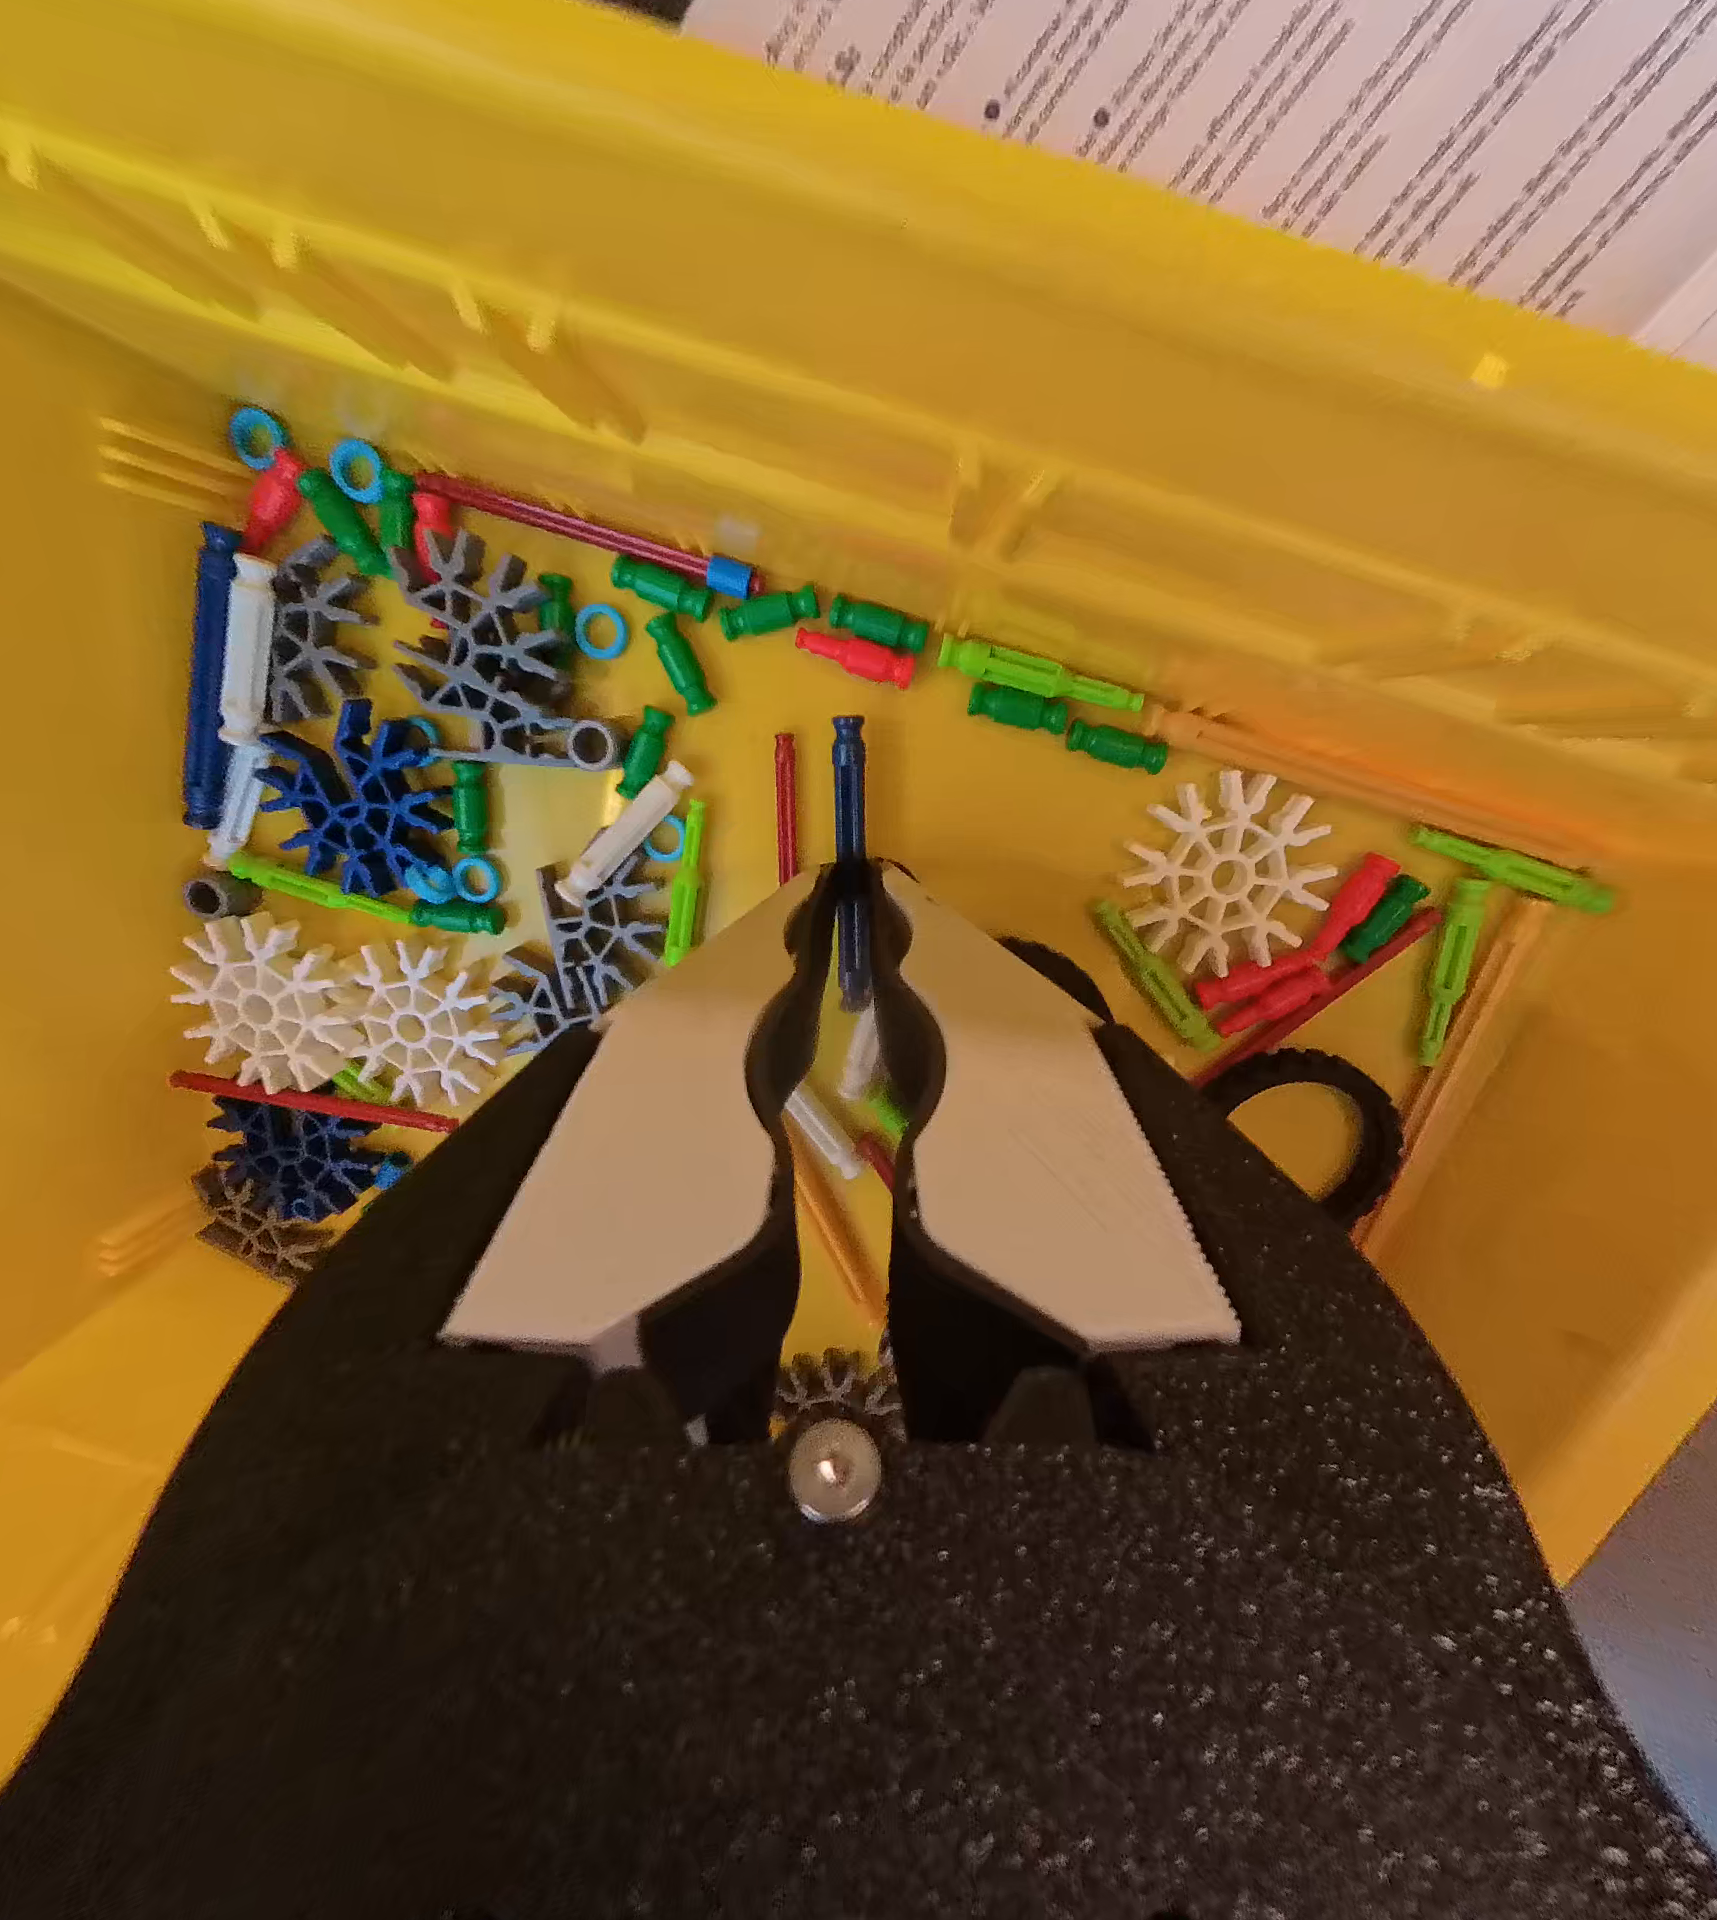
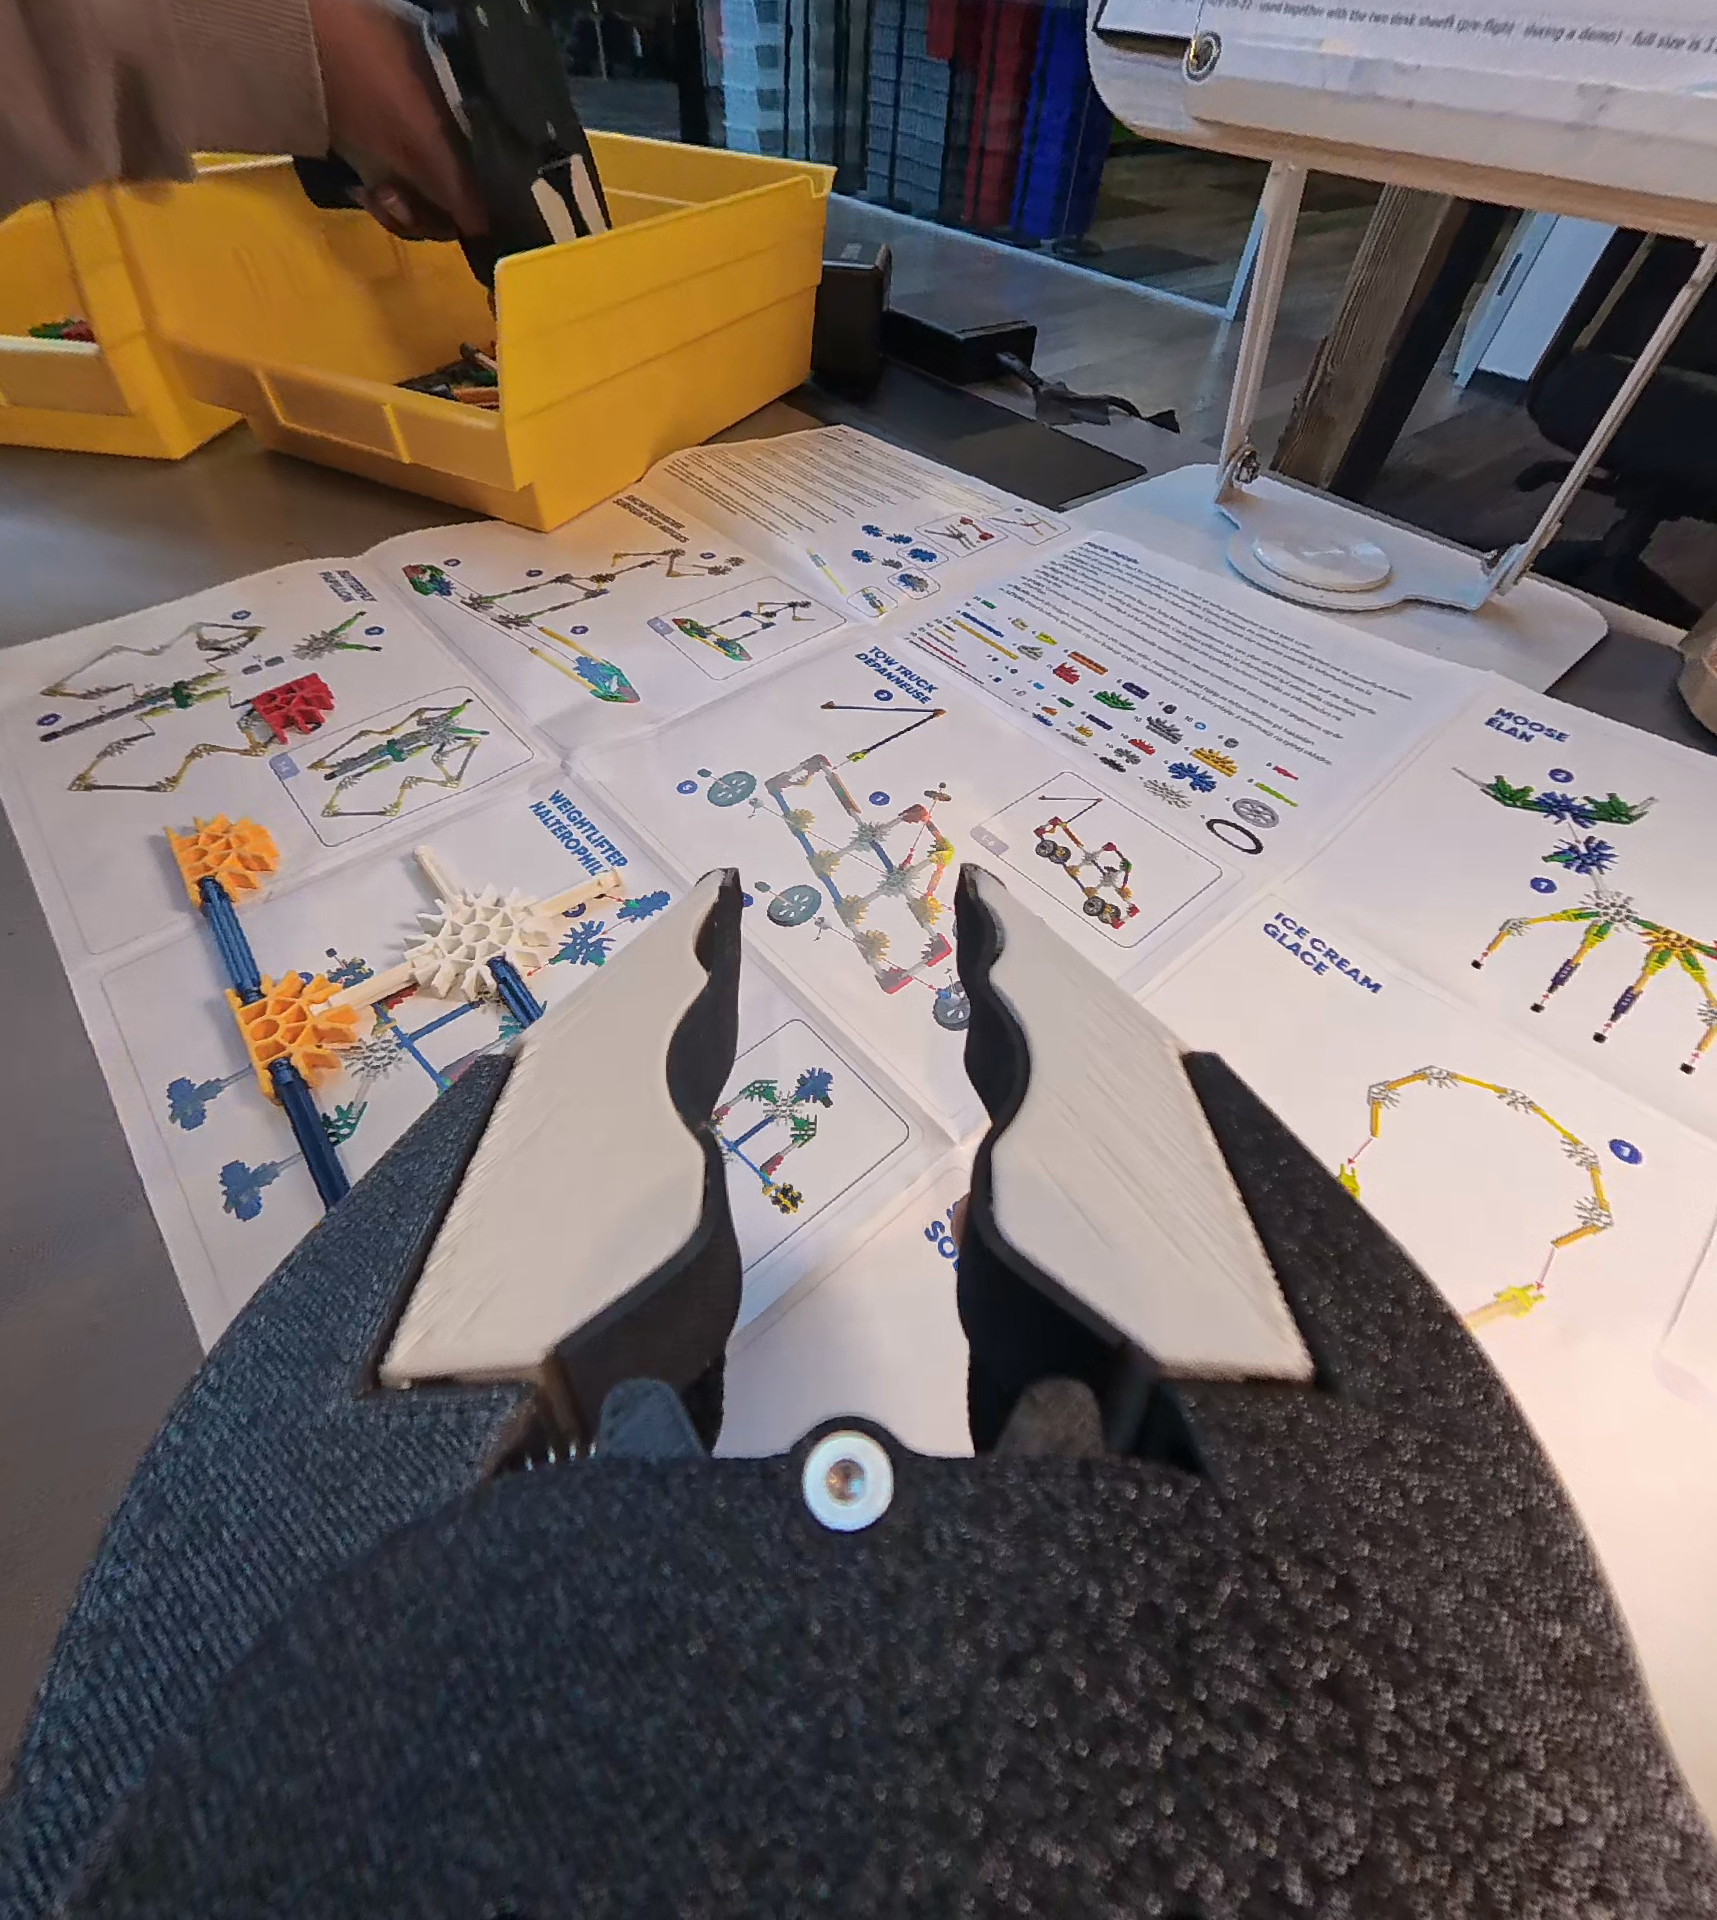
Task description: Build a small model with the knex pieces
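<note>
Down inside the yellow plastic bin (image 1: 833, 343), the left gripper (image 1: 849, 878) has its white-and-black fingers pinched together on a slim dark blue plastic rod (image 1: 848, 790). The rod is thin and straight, with a small flared knob at its far end and a notched neck just under it. Its long axis runs straight along the gripper's own line, pointing away from the camera toward the far wall of the bin; the near part sits between the fingers, and the far part sticks out past the tips. Just beside it on the left, nearly parallel, lies a thin dark red plastic rod (image 1: 784, 805) on the bin floor.

Around them the floor is scattered: a white plastic snowflake-shaped connector (image 1: 1225, 873) to the right, a dark blue snowflake-shaped connector (image 1: 355, 800) to the left, short green plastic rods (image 1: 769, 615) along the far wall, and a black rubber tyre (image 1: 1353, 1132) near the right corner.

Over to the right gripper (image 2: 843, 894): its fingers stand apart, holding nothing, hovering above a large white folded-out paper instruction sheet (image 2: 1041, 644) on the grey table. On the sheet to the left lies a partly built model of blue rods with orange and white connectors (image 2: 314, 987). Farther back, the same yellow bin (image 2: 646, 343) sits on the table, with a person's hand (image 2: 407, 145) on the other gripper reaching into it.
</note>
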A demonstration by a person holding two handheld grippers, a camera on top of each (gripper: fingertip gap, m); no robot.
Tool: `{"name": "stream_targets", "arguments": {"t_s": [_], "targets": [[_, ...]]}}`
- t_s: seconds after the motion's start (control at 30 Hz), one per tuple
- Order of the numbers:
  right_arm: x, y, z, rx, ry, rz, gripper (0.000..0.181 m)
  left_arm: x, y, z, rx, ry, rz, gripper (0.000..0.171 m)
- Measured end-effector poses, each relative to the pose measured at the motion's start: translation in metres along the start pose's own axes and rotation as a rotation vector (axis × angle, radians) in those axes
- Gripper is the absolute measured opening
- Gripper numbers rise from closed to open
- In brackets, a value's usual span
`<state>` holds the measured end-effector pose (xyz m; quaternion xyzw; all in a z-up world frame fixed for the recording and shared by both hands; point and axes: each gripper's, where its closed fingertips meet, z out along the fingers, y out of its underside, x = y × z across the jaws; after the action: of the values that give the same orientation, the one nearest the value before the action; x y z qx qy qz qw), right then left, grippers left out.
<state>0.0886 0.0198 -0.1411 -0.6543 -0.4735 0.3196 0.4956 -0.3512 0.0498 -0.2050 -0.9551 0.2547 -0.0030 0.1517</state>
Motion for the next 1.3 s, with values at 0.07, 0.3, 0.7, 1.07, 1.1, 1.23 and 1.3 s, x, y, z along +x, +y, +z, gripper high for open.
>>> {"name": "stream_targets", "arguments": {"t_s": [0.07,0.3,0.7,1.07,1.1,1.23,1.3], "targets": [[-0.001,-0.001,-0.001,0.006,-0.003,0.000,0.041,0.001,-0.011,-0.013,0.078,-0.011,-0.019,0.003],[-0.003,-0.005,-0.004,0.024,-0.021,-0.013,0.040,0.016,-0.050,-0.093,0.421,-0.103,-0.040,0.003],[-0.054,-0.045,-0.006,0.166,-0.184,0.031,0.035,0.298,-0.106,-0.137,0.955,0.502,0.099,0.003],[-0.120,-0.037,-0.001,0.084,-0.467,0.048,0.008,0.411,-0.095,-0.086,0.797,0.643,0.358,0.003],[-0.121,-0.036,-0.002,0.075,-0.480,0.043,0.007,0.412,-0.094,-0.085,0.795,0.644,0.358,0.003],[-0.124,-0.032,-0.004,0.050,-0.507,0.007,0.005,0.412,-0.092,-0.082,0.796,0.648,0.351,0.004],[-0.120,-0.027,-0.004,0.021,-0.502,-0.005,0.005,0.410,-0.094,-0.079,0.799,0.642,0.339,0.004]]}}
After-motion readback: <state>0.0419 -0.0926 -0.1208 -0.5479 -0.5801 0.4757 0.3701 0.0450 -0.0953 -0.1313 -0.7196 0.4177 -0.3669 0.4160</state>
